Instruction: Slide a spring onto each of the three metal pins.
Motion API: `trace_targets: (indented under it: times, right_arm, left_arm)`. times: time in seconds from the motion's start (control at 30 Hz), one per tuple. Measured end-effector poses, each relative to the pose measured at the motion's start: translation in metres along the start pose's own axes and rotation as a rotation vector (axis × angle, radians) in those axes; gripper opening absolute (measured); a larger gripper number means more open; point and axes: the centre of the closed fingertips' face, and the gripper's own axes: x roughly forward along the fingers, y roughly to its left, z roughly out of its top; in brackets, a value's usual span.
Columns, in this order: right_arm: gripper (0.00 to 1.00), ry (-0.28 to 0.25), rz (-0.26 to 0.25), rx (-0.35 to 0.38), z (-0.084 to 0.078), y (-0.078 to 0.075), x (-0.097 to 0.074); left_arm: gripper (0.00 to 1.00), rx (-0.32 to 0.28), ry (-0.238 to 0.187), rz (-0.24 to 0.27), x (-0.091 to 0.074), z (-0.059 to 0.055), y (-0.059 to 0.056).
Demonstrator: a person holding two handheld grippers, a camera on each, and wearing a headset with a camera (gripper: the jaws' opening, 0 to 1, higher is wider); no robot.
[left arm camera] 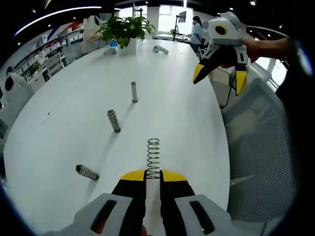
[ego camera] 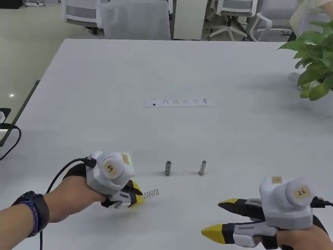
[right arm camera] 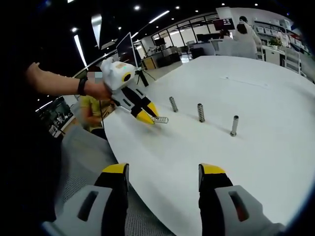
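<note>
My left gripper is shut on one end of a loose spring, which sticks out ahead of its yellow tips, low over the table. Three upright metal pins stand in a row. The bare pin is on the right. The middle pin wears a spring. The nearest pin to the left gripper also wears one. My right gripper stands open and empty at the front right.
The white table carries a white power strip further back. A green plant stands at the far right edge. Office chairs line the far side. A black cable hangs off the left edge.
</note>
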Motion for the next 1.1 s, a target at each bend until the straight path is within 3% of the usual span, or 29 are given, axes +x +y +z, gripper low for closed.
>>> trace_targets:
  times: [0.43,0.6,1.1]
  right_arm:
    - [0.53,0.009,0.056,-0.027,0.011,0.014,0.018]
    - [0.53,0.009,0.08,-0.045,0.017,0.02,0.025]
    - [0.49,-0.002,0.132,-0.067,0.032,0.032,0.038]
  left_arm:
    - [0.02,-0.014,-0.043,0.024,-0.022,0.0,-0.013]
    - [0.02,-0.046,-0.096,0.021,-0.027,0.006,-0.021]
    - [0.02,-0.049,-0.156,0.025,-0.034,0.022,-0.04]
